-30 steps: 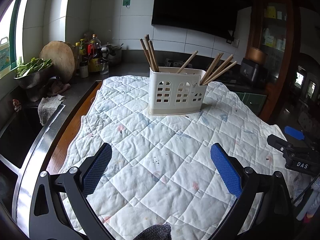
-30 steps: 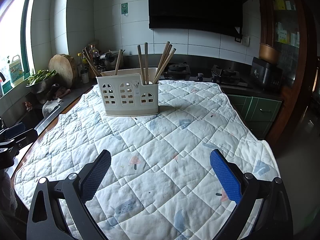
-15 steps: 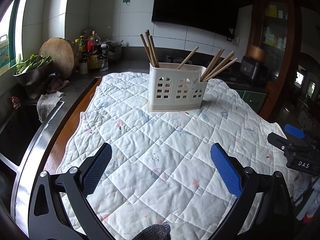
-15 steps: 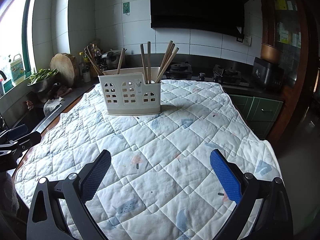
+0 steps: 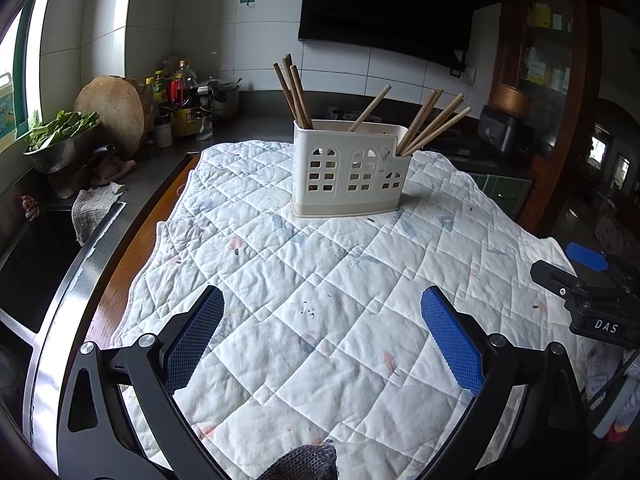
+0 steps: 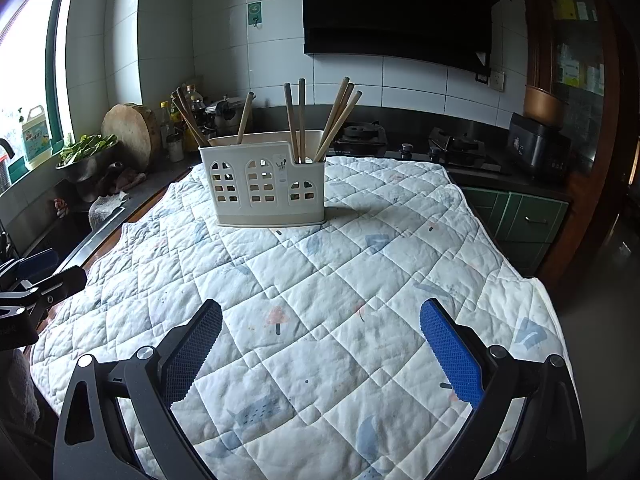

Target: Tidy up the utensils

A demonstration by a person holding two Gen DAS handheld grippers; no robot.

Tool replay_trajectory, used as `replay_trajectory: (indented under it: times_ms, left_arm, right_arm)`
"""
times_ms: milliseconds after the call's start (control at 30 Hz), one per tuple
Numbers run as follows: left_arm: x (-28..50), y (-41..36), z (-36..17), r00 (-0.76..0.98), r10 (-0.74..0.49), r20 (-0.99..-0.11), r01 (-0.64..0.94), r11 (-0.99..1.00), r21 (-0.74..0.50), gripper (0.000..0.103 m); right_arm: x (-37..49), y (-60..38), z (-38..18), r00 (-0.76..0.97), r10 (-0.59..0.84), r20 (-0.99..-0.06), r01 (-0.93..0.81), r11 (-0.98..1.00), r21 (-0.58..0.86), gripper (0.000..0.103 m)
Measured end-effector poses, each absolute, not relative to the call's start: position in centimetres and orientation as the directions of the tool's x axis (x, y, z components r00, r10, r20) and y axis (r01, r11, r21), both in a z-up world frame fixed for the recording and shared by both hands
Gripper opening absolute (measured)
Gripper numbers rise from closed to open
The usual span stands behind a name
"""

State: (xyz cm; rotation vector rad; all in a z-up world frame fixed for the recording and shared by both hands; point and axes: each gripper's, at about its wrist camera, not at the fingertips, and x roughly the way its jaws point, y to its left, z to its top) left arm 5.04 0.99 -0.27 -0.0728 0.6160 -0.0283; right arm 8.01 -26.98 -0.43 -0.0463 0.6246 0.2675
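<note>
A white plastic utensil holder (image 5: 349, 174) with arched cut-outs stands on the far part of a quilted white cloth (image 5: 320, 300). Several wooden chopsticks (image 5: 434, 124) lean in its compartments. It also shows in the right wrist view (image 6: 264, 184), with chopsticks (image 6: 338, 116) sticking up. My left gripper (image 5: 322, 334) is open and empty, low over the near cloth. My right gripper (image 6: 320, 344) is open and empty over the near cloth (image 6: 320, 300). Each gripper shows at the edge of the other's view: the right one (image 5: 588, 280) and the left one (image 6: 36, 276).
A sink (image 5: 28, 264) and counter lie to the left with a metal bowl of greens (image 5: 60, 140), a round wooden board (image 5: 110, 114) and bottles (image 5: 176, 96). A gas stove (image 6: 416, 148) sits behind the table. Green cabinets (image 6: 520, 220) stand to the right.
Both grippers have drawn slightly back and up from the holder, which sits a little farther away in view. Both stay open and empty.
</note>
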Motion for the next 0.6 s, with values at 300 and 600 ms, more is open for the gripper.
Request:
replay_trajectory:
  times_ms: [300, 600]
  left_arm:
    - [4.95, 0.79, -0.63, 0.812, -0.051, -0.581, 0.007, 0.997, -0.077, 0.098]
    - [4.99, 0.81, -0.6, 0.812, -0.051, -0.582, 0.008, 0.997, -0.077, 0.098]
  right_arm:
    - [8.0, -27.03, -0.43, 0.777, 0.236, -0.584, -0.262, 0.964, 0.04, 0.096]
    - [7.99, -27.04, -0.4, 0.777, 0.237, -0.583, -0.263, 0.964, 0.04, 0.096]
